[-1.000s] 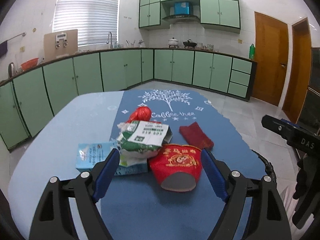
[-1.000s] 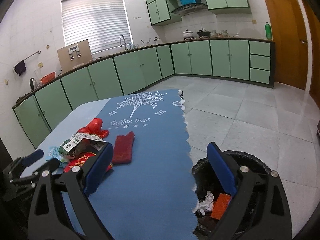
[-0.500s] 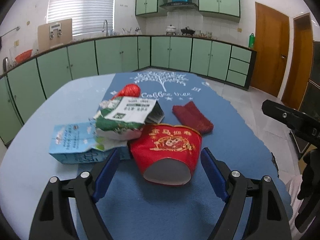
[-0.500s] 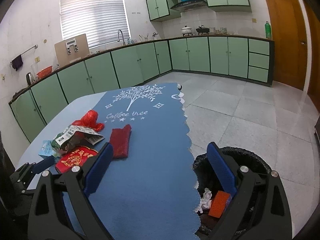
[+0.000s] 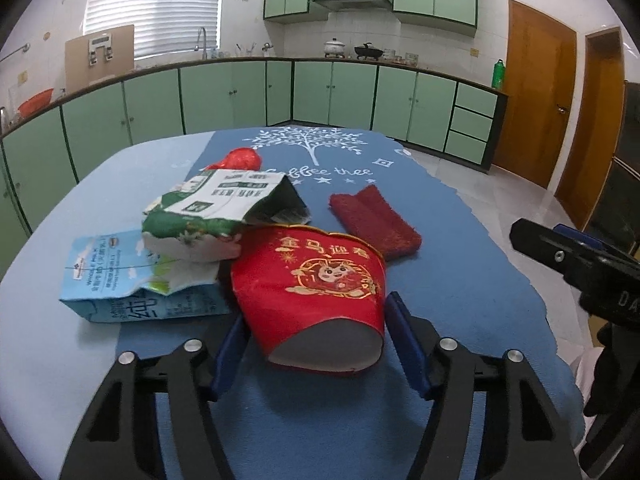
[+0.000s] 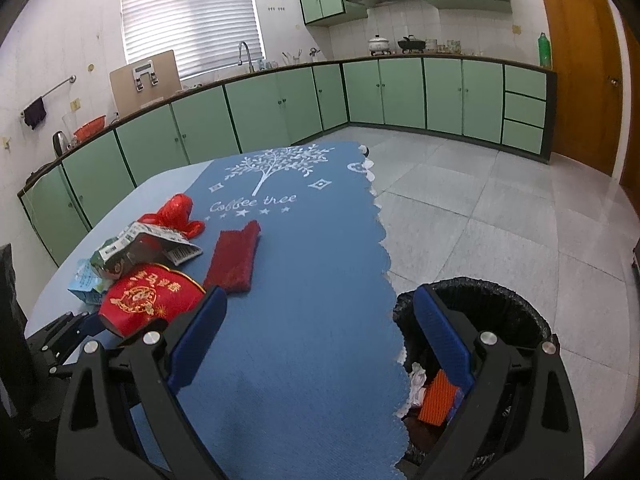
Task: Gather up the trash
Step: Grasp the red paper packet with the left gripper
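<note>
A red paper cup (image 5: pixel 312 280) with gold print lies on its side on the blue table mat (image 5: pixel 440 280). My left gripper (image 5: pixel 316 340) straddles its base. The jaws are closing, with the blue pads (image 5: pixel 404 344) right beside the cup's walls and no squeeze showing. Behind the cup lie a torn green and white packet (image 5: pixel 216 208), a flattened blue milk carton (image 5: pixel 120 276), a crumpled red wrapper (image 5: pixel 240 158) and a folded red cloth (image 5: pixel 372 224). My right gripper (image 6: pixel 320 344) hangs open and empty over the mat's right edge, beside the black-lined trash bin (image 6: pixel 500 300).
The bin stands on the tiled floor just right of the table and holds white paper and an orange piece (image 6: pixel 438 400). Green kitchen cabinets (image 6: pixel 280 108) run along the far walls. A wooden door (image 6: pixel 580 72) is at the right.
My left gripper came down and forward until the red cup sat between its jaws, and the jaws narrowed. The right gripper sank a little toward the table edge.
</note>
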